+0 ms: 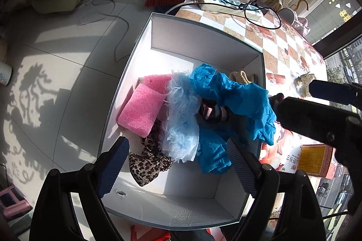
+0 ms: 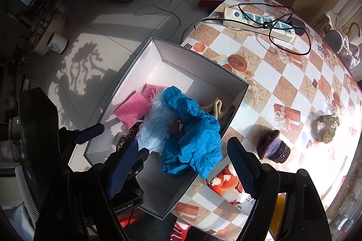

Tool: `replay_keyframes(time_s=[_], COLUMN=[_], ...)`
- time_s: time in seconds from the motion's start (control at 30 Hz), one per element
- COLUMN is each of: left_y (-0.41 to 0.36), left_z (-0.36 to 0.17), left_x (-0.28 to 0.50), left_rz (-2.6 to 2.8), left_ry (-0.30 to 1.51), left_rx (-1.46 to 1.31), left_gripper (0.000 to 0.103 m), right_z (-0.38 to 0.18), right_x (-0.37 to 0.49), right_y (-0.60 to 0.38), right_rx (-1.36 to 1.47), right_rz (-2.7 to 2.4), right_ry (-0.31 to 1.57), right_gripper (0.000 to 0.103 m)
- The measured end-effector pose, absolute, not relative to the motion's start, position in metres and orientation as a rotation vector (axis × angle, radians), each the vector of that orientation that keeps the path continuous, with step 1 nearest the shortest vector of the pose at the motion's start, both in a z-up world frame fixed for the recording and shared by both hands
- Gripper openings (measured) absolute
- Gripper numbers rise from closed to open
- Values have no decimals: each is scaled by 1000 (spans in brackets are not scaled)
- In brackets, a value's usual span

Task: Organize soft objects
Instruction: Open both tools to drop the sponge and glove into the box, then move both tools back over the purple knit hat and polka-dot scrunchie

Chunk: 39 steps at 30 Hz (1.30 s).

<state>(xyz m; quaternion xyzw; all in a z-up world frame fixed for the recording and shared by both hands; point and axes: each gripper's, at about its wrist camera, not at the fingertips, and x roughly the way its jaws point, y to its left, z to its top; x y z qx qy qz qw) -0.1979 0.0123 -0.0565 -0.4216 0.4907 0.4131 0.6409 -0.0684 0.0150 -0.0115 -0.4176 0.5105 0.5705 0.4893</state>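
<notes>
One white box (image 1: 144,41) mid-frame holds pink foam (image 1: 141,112), a light-blue fluffy piece (image 1: 181,109), blue crinkled cloth (image 1: 237,96) & leopard fabric (image 1: 147,161). My left gripper (image 1: 178,164) & right gripper (image 2: 183,164) both hang wide apart, holding nothing. Knit hat (image 2: 273,145) sits on the table (image 2: 267,73), lower right.

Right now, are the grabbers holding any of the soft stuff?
No, nothing is held. The left gripper and the right gripper are both open and empty above the white box, where the blue cloth lies.
</notes>
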Motion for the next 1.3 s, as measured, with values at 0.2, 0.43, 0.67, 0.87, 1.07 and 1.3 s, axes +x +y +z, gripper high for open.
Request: replay_keyframes(time_s=[0.2,0.43,0.67,0.87,1.07,1.3], left_y=[16,17,14,14,12,1], left_z=[-48,-48,-46,-43,-31,-22], left_x=[-200,-196,-194,-180,-141,-69], left_rz=[927,917,910,875,799,667], left_ry=[1041,1059,1073,1112,1148,1201], left_rx=[-970,-973,-964,-946,-859,-743], left_gripper=[103,103,103,103,103,103], right_z=[-14,-14,-14,-12,-9,-10], right_x=[-57,-52,-47,-33,3,78], right_y=[14,12,8,1,-15,-55], right_rx=[-989,-978,-967,-932,-860,-701], right_rz=[1346,1338,1331,1314,1244,1082], right_ry=[1285,1295,1303,1314,1337,1426], right_gripper=[82,82,82,82,82,82])
